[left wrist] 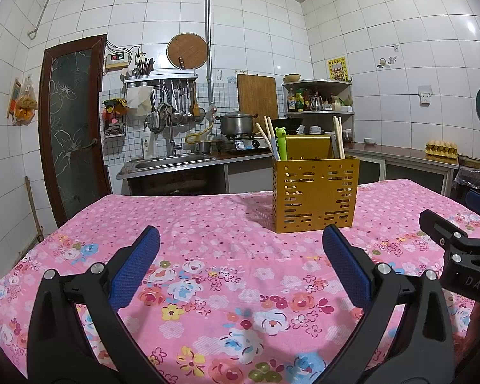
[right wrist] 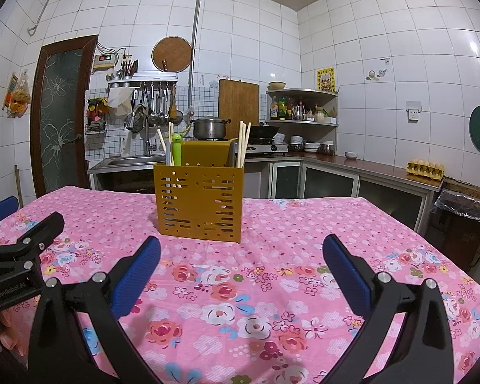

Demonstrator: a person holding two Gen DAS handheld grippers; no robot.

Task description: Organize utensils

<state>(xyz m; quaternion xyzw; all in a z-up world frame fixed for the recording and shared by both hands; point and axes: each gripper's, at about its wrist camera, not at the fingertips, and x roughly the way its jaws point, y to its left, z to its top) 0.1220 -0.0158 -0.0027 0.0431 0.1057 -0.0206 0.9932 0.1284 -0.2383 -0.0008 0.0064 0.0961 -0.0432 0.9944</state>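
A mustard-yellow perforated utensil holder (left wrist: 315,193) (right wrist: 199,203) stands upright on the pink floral tablecloth (left wrist: 227,249) (right wrist: 272,256). Wooden chopsticks (left wrist: 338,137) (right wrist: 243,144) and a green frog-topped utensil (left wrist: 281,144) (right wrist: 176,150) stick out of it. My left gripper (left wrist: 241,240) is open over the cloth, short of the holder and to its left, with nothing between its blue pads. My right gripper (right wrist: 241,249) is open too, in front of the holder and a little to its right, holding nothing. Each gripper shows at the edge of the other's view.
Behind the table runs a kitchen counter with a sink (left wrist: 172,160), a gas stove carrying a steel pot (left wrist: 236,123) (right wrist: 209,128), a corner shelf of bottles (left wrist: 316,99) and an egg tray (right wrist: 425,169). A dark door (left wrist: 73,121) stands at the left.
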